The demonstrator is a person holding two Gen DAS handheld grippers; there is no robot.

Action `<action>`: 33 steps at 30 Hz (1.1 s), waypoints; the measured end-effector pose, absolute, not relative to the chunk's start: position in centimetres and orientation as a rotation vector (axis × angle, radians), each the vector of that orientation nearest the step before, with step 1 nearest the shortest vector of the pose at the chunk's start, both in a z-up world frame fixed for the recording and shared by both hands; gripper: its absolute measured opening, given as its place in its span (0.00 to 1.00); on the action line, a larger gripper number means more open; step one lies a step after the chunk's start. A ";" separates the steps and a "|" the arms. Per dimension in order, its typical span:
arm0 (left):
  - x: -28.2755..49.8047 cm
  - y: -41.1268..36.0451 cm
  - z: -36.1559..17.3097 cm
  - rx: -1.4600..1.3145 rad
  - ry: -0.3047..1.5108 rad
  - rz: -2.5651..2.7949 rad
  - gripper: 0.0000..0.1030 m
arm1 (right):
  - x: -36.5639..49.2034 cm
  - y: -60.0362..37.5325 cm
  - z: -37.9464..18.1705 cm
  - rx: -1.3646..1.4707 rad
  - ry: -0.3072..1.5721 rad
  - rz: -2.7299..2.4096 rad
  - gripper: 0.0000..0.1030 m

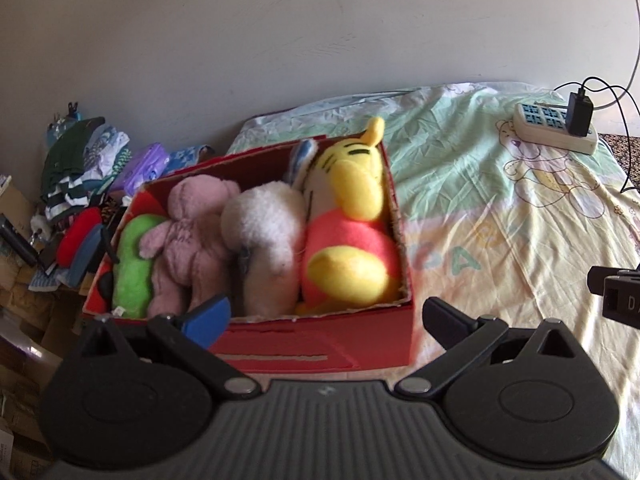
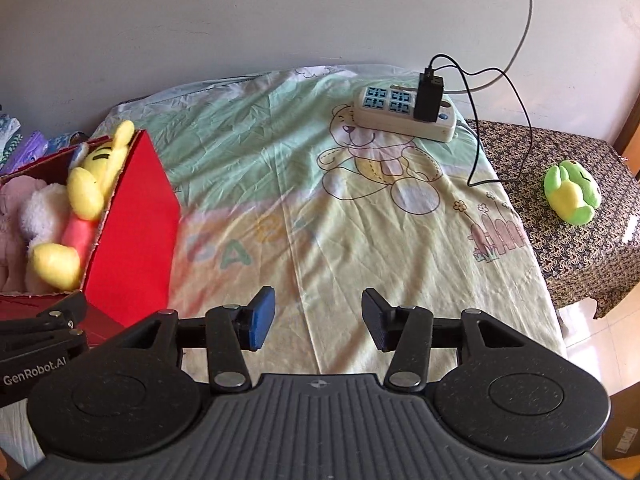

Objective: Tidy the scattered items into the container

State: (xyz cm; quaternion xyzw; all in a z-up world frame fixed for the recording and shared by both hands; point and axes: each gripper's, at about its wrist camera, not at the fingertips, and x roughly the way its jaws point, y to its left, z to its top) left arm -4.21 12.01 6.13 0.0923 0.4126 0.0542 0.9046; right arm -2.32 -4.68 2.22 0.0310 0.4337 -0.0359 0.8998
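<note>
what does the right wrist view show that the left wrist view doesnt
Only the right wrist view shows the green frog plush lying on the patterned cloth, outside the box. Only the left wrist view shows the green plush in the box and the clothes pile beside it. Both show the red box, the yellow tiger plush, the power strip and the bedsheet. Left gripper and right gripper are open and empty.

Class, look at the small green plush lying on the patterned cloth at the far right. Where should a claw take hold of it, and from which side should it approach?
Grip the green plush across its rounded middle, coming from above with the open right claw. It lies low and alone on the patterned cloth, so nothing blocks a downward approach, and its soft body should squash between the fingers.
</note>
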 end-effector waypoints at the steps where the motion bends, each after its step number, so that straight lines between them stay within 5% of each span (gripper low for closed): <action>1: -4.1 12.7 6.2 0.174 0.864 0.112 0.99 | -2.3 -4.2 2.4 0.063 0.895 -0.065 0.50; 33: -4.1 29.1 5.5 0.093 1.041 0.098 0.99 | -4.1 10.9 5.6 0.061 0.824 -0.020 0.58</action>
